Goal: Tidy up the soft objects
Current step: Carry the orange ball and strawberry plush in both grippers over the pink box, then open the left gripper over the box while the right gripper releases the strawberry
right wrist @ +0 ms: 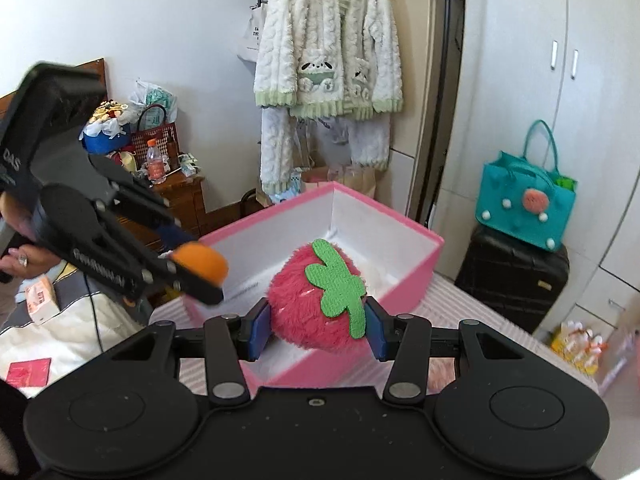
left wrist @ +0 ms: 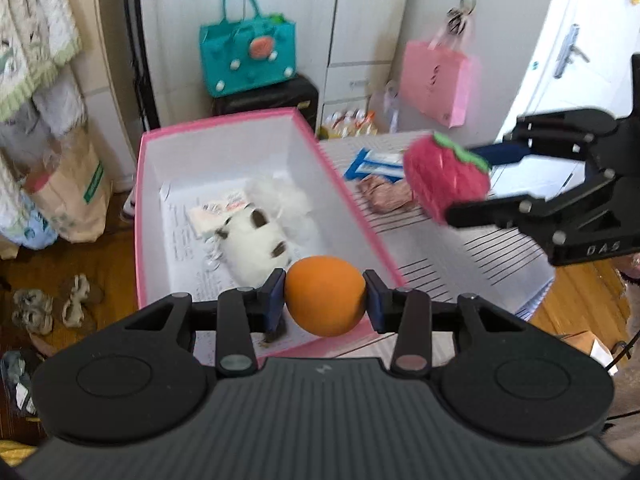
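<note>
My left gripper (left wrist: pixel 325 300) is shut on an orange soft ball (left wrist: pixel 325 295) and holds it over the near end of a pink box (left wrist: pixel 348 184) with a white inside. A white plush toy with brown spots (left wrist: pixel 256 246) lies in the box. My right gripper (right wrist: pixel 317 320) is shut on a pink plush strawberry (right wrist: pixel 316 300) with a green leaf, above the box's near edge (right wrist: pixel 424 268). In the left wrist view the strawberry (left wrist: pixel 444 180) hangs to the right of the box. In the right wrist view the left gripper (right wrist: pixel 196 276) holds the ball (right wrist: pixel 200 264) at the box's left side.
The box stands on a striped table (left wrist: pixel 440 248). A blue-white packet (left wrist: pixel 372 164) and a pinkish cloth (left wrist: pixel 384 194) lie on it. A teal bag (left wrist: pixel 248 56) sits on a black case (right wrist: pixel 512 280). A pink bag (left wrist: pixel 436 80) hangs at the cabinet.
</note>
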